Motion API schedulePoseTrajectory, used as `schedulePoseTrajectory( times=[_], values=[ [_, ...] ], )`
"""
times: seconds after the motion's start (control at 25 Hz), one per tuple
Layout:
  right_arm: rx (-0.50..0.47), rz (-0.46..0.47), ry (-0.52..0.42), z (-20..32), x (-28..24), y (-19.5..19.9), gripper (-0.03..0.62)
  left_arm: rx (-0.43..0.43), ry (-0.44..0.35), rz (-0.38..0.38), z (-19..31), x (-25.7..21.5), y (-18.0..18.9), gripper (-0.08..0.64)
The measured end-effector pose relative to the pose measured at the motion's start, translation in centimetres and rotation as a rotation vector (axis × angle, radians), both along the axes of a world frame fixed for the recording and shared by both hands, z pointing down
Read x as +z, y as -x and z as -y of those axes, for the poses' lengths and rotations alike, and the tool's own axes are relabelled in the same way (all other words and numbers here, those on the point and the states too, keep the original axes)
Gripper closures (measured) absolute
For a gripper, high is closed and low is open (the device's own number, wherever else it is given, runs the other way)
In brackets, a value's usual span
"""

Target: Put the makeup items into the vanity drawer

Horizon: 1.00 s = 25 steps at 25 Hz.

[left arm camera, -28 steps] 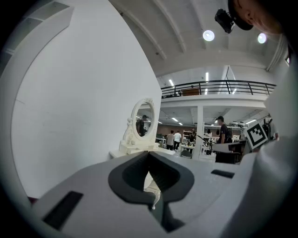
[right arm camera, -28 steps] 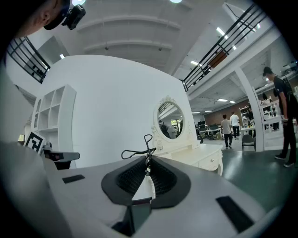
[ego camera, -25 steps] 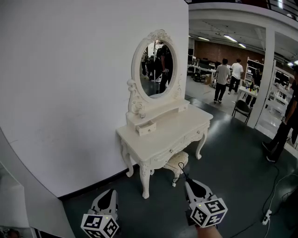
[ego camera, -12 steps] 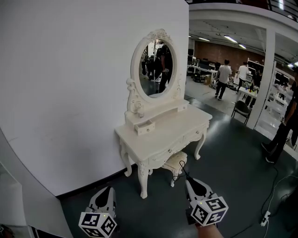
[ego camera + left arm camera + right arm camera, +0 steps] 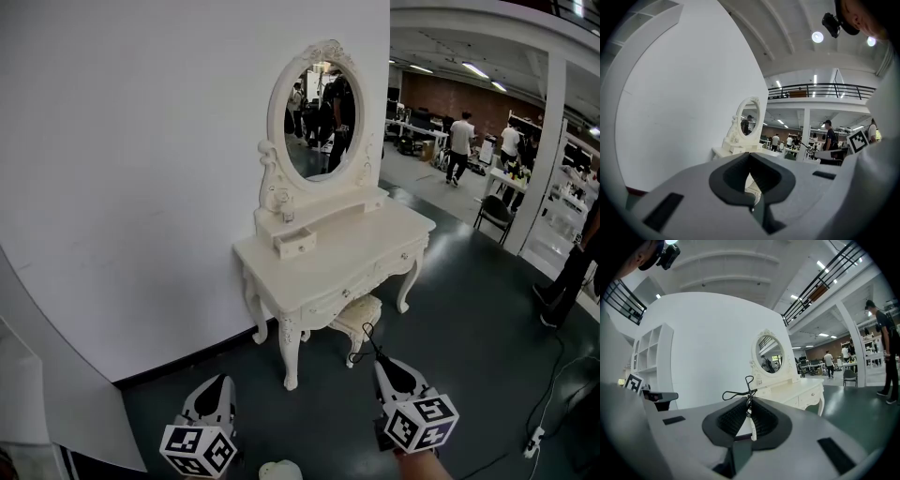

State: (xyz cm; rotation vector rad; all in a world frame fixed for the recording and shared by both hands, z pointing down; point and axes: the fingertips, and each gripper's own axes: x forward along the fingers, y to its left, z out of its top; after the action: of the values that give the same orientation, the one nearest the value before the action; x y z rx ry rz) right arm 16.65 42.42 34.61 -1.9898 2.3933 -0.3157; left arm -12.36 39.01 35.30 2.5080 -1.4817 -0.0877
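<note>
While the right gripper (image 5: 379, 364) pinches an eyelash curler (image 5: 740, 392) pointing forward, the vanity drawer (image 5: 296, 246) lies well ahead, slightly leftward; left gripper (image 5: 223, 382) clenched, nothing held.

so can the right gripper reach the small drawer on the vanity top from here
Probably not from here: the right gripper, jaws shut on an eyelash curler, is well short of the small drawer. Only floor lies between, so stepping closer should do.

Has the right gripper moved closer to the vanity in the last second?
No. In the head view the right gripper keeps about the same gap to the vanity's front leg.
</note>
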Motion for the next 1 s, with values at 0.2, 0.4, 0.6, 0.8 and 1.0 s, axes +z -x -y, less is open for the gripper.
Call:
schedulePoseTrajectory(
  times=[0.2,0.4,0.6,0.8,1.0],
  values=[
    [0.007,0.014,0.027,3.0,1.0,0.2,0.543,-0.004,0.043,-0.003,2.9,0.8,0.0,0.552],
    [0.007,0.026,0.033,7.4,1.4,0.6,0.543,0.027,0.065,-0.008,7.5,1.3,-0.3,0.552],
    [0.005,0.035,0.027,12.3,0.9,1.7,0.543,0.036,0.058,-0.012,12.8,0.6,0.4,0.552],
    [0.032,0.033,0.009,16.4,-0.2,2.6,0.543,0.066,0.025,-0.033,17.5,-0.4,1.3,0.552],
    [0.042,0.014,-0.014,20.1,-1.6,4.2,0.543,0.116,0.001,-0.025,21.7,-1.6,2.0,0.552]
  ],
)
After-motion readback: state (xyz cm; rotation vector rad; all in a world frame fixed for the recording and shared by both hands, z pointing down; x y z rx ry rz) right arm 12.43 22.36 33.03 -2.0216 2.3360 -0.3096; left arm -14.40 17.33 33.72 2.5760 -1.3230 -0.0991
